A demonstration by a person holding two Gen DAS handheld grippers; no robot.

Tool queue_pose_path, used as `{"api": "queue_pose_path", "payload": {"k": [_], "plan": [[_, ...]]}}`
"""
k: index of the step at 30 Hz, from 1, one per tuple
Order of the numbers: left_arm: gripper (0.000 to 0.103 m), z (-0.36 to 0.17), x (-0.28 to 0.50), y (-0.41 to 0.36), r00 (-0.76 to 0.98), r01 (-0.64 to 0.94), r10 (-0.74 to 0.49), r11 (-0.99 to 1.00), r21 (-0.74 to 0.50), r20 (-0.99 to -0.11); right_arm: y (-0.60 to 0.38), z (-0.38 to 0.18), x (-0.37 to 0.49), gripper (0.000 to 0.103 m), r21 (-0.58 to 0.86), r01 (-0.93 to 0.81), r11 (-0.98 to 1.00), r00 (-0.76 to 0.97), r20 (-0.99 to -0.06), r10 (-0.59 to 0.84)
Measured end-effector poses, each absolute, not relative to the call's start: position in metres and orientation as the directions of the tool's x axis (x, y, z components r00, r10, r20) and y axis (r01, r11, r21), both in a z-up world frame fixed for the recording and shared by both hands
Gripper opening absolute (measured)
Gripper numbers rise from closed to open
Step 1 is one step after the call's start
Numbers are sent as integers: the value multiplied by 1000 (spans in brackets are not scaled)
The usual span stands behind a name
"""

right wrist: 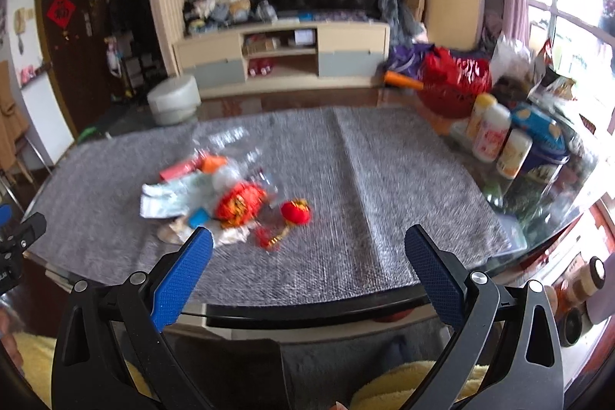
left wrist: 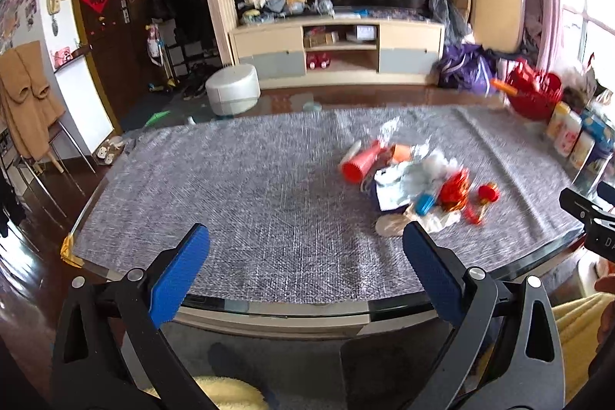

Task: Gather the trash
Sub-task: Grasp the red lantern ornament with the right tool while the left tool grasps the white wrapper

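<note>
A heap of trash [left wrist: 415,179] lies on the grey table mat [left wrist: 238,187]: a red cup, crumpled white paper, clear plastic, red and gold wrappers and a small red lantern ornament [left wrist: 487,194]. The heap also shows in the right wrist view [right wrist: 223,195], with the lantern ornament [right wrist: 295,211] at its right. My left gripper [left wrist: 305,237] is open and empty, above the table's near edge, left of the heap. My right gripper [right wrist: 308,239] is open and empty, above the near edge, right of the heap. Both views are motion-blurred.
Bottles and a blue box [right wrist: 511,141] crowd the table's right side, behind them a red basket [right wrist: 449,91]. A white round stool [left wrist: 232,89] stands on the floor beyond the table. A TV cabinet [left wrist: 338,50] lines the far wall. The right gripper's body [left wrist: 592,218] shows at the left view's right edge.
</note>
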State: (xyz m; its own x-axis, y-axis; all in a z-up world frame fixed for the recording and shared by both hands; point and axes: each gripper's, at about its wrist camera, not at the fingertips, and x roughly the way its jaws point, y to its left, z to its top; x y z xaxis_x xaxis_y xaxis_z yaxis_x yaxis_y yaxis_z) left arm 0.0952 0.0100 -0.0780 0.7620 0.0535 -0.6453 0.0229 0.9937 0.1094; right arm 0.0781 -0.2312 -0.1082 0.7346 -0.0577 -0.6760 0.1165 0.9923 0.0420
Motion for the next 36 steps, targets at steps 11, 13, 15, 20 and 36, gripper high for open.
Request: {"api": "queue_pose_path", "payload": {"k": [11, 13, 15, 20, 36], "plan": [[95, -118, 172, -2, 675, 80, -20, 996, 47, -737, -235, -158, 148, 100, 109, 130, 985, 643, -766, 0], [95, -124, 182, -5, 660, 95, -36, 995, 36, -750, -236, -167, 160, 100, 112, 125, 986, 629, -777, 9], [93, -131, 192, -10, 647, 117, -56, 993, 26, -761, -237, -175, 168, 100, 109, 128, 986, 618, -786, 7], [79, -147, 215, -22, 602, 165, -113, 986, -15, -791, -235, -189, 182, 84, 123, 117, 985, 603, -797, 28], [3, -161, 235, -29, 544, 216, -252, 964, -157, -800, -234, -197, 194, 37, 141, 79, 987, 597, -799, 66]]}}
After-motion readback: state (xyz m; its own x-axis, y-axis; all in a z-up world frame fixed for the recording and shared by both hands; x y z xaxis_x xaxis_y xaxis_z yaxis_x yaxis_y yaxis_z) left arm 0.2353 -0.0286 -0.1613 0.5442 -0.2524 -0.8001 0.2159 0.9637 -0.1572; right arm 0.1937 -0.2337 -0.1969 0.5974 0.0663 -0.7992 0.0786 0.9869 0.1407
